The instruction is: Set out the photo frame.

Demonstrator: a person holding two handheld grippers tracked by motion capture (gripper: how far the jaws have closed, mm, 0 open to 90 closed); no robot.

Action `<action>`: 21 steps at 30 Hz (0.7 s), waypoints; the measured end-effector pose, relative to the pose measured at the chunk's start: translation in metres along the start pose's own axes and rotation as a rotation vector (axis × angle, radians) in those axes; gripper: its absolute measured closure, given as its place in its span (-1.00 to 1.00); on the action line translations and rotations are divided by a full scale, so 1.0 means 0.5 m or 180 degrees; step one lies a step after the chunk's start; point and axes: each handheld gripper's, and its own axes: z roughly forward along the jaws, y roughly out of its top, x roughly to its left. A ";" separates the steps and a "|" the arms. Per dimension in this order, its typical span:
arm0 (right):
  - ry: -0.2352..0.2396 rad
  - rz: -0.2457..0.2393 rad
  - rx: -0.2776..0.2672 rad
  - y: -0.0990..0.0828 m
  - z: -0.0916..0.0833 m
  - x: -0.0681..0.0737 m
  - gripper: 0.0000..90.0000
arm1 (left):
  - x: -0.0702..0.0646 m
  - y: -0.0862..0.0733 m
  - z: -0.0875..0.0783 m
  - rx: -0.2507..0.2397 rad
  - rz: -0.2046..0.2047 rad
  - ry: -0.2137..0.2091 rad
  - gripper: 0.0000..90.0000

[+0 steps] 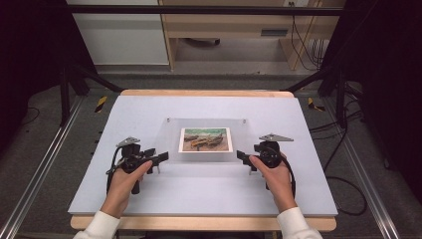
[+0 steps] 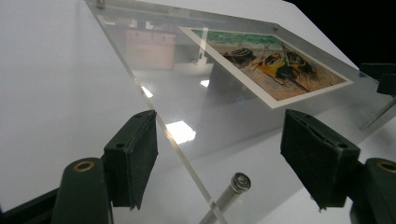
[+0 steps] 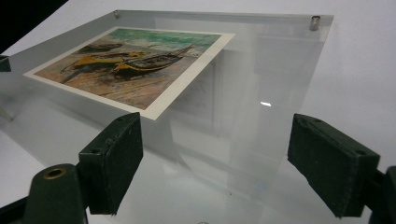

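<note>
White board covers the wooden table [image 1: 204, 93], and a clear acrylic frame [image 1: 171, 137] sits near its middle, propped on short metal standoffs with a picture of beached boats [image 1: 206, 139] sandwiched inside. From where I stand, the left gripper [image 1: 160, 159] waits at the frame's eight o'clock corner and the right gripper [image 1: 242, 157] at its four o'clock corner, both pointing inward. In the left gripper view the jaws stand apart on either side of the frame's edge, a standoff post [image 2: 229, 193] just below, pads not pressing. The right gripper's jaws gape wide too, with the pane between them but untouched. I'd judge this the approach before a two-handed lift. Next, both should slide on squarely, close gently on the plate's edges, and rise together so it stays level.
</note>
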 end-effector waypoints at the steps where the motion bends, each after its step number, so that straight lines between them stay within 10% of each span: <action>1: -0.0001 0.0022 0.0003 0.000 0.001 0.001 -0.59 | 0.001 0.002 0.003 0.0011 0.0003 0.0004 -0.41; 21: -0.0012 0.0176 -0.0002 -0.003 0.011 0.002 -0.70 | 0.013 0.009 0.017 0.0121 -0.0089 -0.0097 -0.52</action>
